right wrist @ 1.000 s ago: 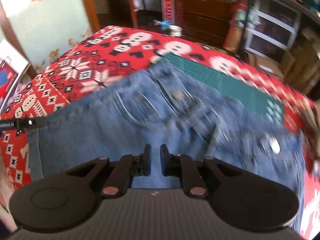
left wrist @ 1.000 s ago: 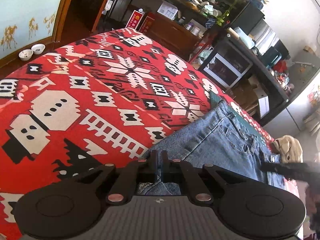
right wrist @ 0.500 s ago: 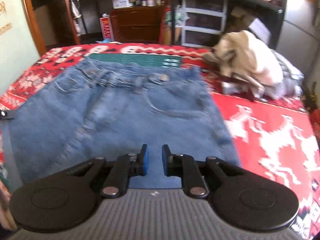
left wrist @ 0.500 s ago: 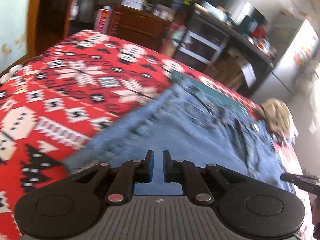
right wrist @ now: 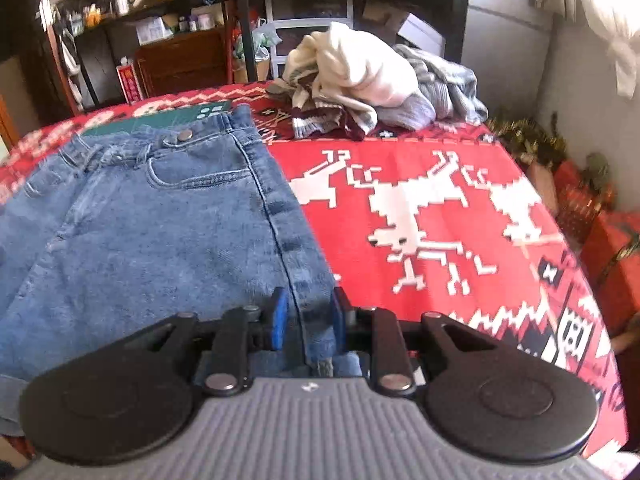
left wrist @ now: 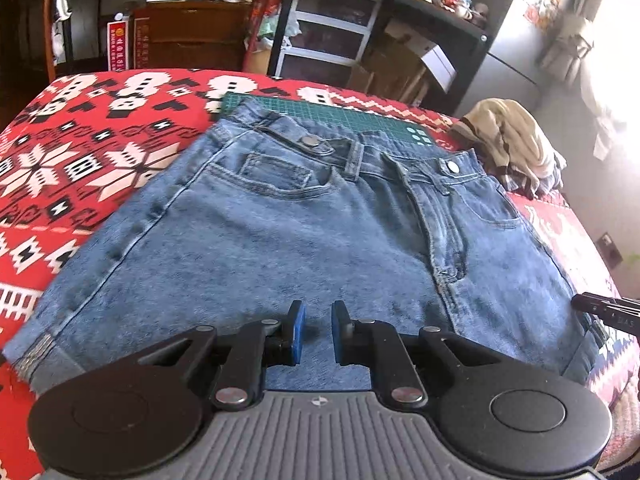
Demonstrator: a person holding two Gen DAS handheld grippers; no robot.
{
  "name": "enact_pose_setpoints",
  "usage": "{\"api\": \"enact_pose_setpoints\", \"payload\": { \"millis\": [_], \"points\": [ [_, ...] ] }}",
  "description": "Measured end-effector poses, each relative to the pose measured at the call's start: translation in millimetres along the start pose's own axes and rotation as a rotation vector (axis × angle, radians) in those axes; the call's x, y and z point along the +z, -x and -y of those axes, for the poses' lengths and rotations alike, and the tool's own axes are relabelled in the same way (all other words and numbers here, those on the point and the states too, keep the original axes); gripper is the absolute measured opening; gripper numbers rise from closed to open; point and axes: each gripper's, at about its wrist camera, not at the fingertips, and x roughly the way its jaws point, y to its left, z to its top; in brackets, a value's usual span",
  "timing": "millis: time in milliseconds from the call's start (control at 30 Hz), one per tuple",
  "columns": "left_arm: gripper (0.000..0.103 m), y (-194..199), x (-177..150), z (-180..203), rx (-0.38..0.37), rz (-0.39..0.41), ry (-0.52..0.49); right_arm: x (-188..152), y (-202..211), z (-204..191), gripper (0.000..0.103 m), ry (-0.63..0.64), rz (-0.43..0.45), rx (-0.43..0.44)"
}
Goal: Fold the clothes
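Both grippers are pulling back toward the hem as the jeans [left wrist: 304,232] are lying flat on the red blanket [left wrist: 80,152]. Left gripper [left wrist: 318,334] is hovering narrowly parted, empty; right gripper [right wrist: 306,320] is straddling the side seam, partly spread. Folding is starting; next probably needs pinching the edges.

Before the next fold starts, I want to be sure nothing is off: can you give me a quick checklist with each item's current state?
1. Denim shorts spread flat, front side up: ok.
2. Left gripper open, holding nothing: ok.
3. Right gripper open, straddling the shorts' side seam near the hem: ok.
4. Clothes pile clear of the shorts: ok.
5. Red patterned cloth beside the shorts free for folding: ok.
6. Hem fully smooth near the grippers: cannot tell, hidden behind them.
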Motion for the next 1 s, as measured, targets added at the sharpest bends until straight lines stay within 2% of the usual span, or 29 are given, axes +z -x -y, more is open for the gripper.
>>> {"api": "enact_pose_setpoints", "payload": {
  "millis": [33, 133, 300, 533, 567, 700, 867, 1000],
  "points": [
    [0.013, -1, 1, 2, -0.001, -0.002, -0.006, -1, 1, 2, 0.023, -0.004, -0.002, 0.005],
    [0.013, -3, 4, 8, -0.002, -0.007, -0.024, -1, 5, 1, 0.001, 0.011, 0.004, -0.002],
    [0.013, -4, 9, 16, -0.016, -0.012, -0.039, 7, 1, -5, 0.002, 0.028, 0.036, 0.041],
    [0.013, -4, 20, 42, -0.075, -0.001, -0.088, 41, -39, -15, 0.004, 0.058, 0.029, 0.050],
    [0.013, -5, 21, 47, -0.084, -0.002, -0.097, 44, -46, -17, 0.008, 0.070, 0.027, 0.051],
    [0.013, -9, 21, 62, -0.128, -0.016, -0.117, 53, -57, -12, 0.011, 0.017, 0.020, 0.081],
    [0.013, -10, 18, 69, -0.153, -0.032, -0.132, 38, -37, -4, 0.010, 0.048, -0.027, 0.071],
    [0.013, -13, 16, 67, -0.157, -0.043, -0.118, 17, -11, 9, 0.011, -0.012, -0.077, 0.081]
  ]
}}
